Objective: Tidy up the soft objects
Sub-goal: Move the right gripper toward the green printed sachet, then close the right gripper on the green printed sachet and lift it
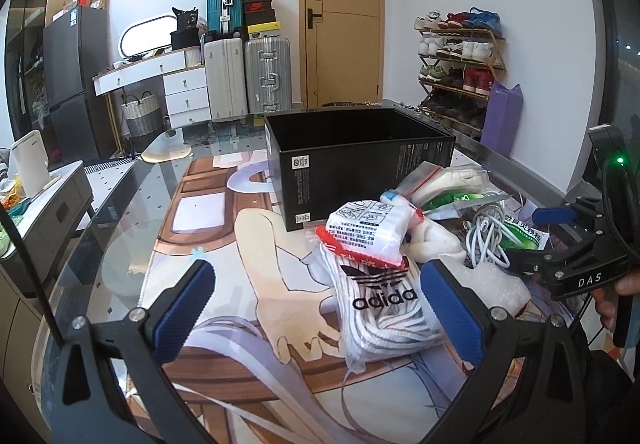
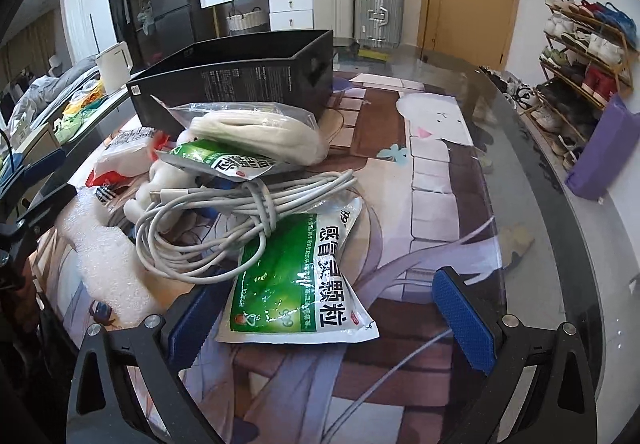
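A pile of soft items lies on the glass table in front of an open black box. In the left wrist view my left gripper is open, its blue pads on either side of a bagged pair of white adidas socks; a white packet with red edge lies on top. In the right wrist view my right gripper is open around the near end of a green medicine pouch. A coiled white cable lies partly on the pouch. A bag of white cloth and a second green pouch lie by the box.
White bubble wrap lies left of the cable. The right gripper's body shows at the right edge of the left wrist view. Suitcases, a shoe rack and a door stand behind the table. The printed mat spreads right of the pile.
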`<action>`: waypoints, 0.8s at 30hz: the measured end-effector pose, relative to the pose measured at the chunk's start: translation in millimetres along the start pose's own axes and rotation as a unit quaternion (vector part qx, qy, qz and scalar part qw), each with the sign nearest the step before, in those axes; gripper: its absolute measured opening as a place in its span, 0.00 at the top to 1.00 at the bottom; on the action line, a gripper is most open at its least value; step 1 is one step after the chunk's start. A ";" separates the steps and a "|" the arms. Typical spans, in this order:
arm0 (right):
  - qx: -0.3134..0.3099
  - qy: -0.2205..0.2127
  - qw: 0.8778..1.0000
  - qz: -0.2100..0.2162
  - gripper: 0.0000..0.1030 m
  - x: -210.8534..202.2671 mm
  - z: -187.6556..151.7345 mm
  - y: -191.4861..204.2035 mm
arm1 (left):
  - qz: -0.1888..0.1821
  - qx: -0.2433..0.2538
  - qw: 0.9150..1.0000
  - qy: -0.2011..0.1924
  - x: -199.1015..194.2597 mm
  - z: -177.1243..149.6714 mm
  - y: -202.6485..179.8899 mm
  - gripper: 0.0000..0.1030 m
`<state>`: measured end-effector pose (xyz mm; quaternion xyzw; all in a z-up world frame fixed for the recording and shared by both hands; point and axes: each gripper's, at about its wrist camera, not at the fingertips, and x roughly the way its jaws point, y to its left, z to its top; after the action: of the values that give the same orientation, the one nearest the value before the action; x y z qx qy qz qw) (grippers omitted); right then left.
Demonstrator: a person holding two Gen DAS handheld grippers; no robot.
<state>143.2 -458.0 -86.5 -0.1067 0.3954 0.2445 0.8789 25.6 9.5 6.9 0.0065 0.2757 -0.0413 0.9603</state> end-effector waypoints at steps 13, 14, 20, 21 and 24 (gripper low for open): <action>-0.033 -0.015 0.999 0.033 0.16 0.6 0.3 4.0 | 0.003 0.002 1.000 0.000 0.3 -0.5 -1.7 0.00; -0.037 -0.017 0.998 0.037 0.23 -0.8 -0.9 4.5 | 0.003 0.002 1.000 0.000 0.2 -0.6 -1.8 0.00; -0.049 -0.032 0.997 0.051 0.52 -6.1 -4.4 7.2 | 0.003 0.003 1.000 -0.001 0.0 -0.6 -1.9 0.00; -0.052 -0.034 0.997 0.051 0.53 -7.0 -5.5 8.1 | 0.003 0.003 1.000 -0.001 -0.1 -0.5 -1.8 0.00; -0.048 -0.039 0.997 0.055 0.56 -9.6 -8.0 8.2 | 0.003 0.003 1.000 -0.001 -0.4 -0.6 -1.9 0.00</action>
<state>128.4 -457.3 -84.5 -0.1172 0.3539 0.3147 0.8729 24.8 7.6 6.5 0.0098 0.2749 -0.0394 0.9606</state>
